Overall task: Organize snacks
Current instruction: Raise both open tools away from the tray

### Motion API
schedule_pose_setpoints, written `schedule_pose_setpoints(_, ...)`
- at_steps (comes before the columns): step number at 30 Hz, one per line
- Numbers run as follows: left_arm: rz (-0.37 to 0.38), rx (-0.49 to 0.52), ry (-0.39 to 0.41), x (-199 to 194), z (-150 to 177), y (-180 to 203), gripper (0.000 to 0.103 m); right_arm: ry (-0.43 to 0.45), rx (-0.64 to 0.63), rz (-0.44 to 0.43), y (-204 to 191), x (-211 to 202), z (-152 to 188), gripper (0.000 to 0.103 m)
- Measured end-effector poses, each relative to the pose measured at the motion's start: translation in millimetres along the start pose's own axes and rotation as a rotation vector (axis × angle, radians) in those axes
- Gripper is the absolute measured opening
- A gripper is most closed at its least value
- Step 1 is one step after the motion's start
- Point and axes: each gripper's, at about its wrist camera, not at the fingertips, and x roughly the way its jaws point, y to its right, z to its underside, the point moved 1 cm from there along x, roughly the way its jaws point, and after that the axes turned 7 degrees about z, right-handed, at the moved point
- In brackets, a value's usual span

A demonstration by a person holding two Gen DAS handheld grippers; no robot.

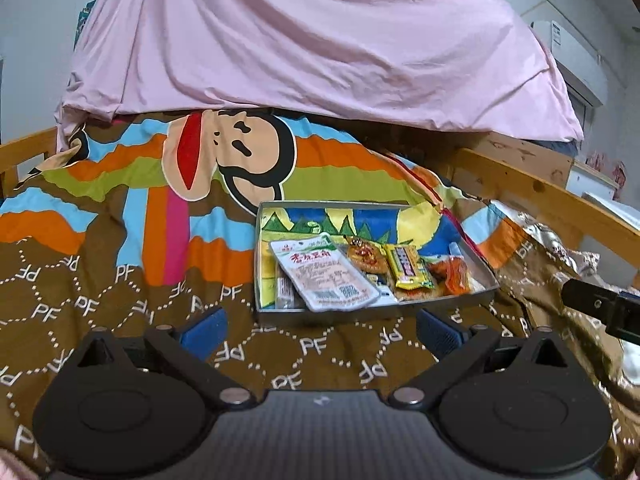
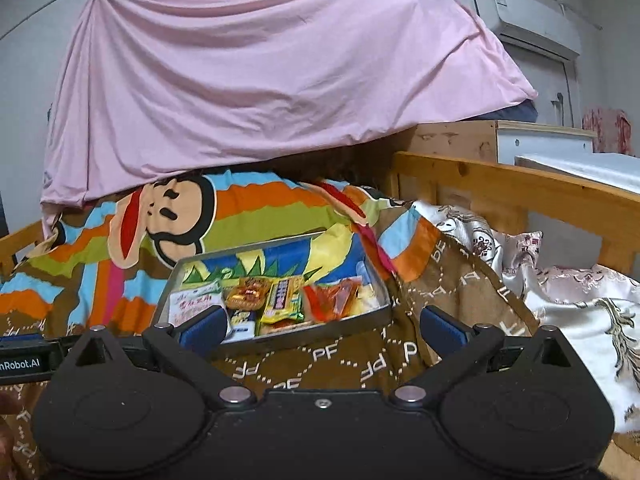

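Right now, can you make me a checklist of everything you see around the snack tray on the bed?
Surface: brown patterned blanket with a cartoon monkey, on a bed.
Job's things: metal tray holding a white packet, a yellow packet, and orange packets.
Clutter: silky flowered cloth to the right.
Grippers: left gripper open, empty; right gripper open, empty.
Cables: nothing seen.
Surroundings: pink sheet, wooden bed rail, air conditioner.

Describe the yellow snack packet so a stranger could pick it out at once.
On the monkey-print quilt sits a shallow metal tray of snacks. The yellow packet lies mid-tray, between the big white pouch and the orange-red packet. Only it has a dark purple label stripe.
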Motion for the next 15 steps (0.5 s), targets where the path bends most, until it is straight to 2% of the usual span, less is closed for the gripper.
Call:
schedule_pose_setpoints(8,-0.012,0.028,0.003,-24,10,-1,0.102,-0.039,-0.078,-0.004,-11,-16,13,0.102)
schedule_pose_setpoints(15,-0.014,0.011,-0.015,-31,20,-3,0.102,-0.054,-0.086,0.003,-12,-24,18,0.102)
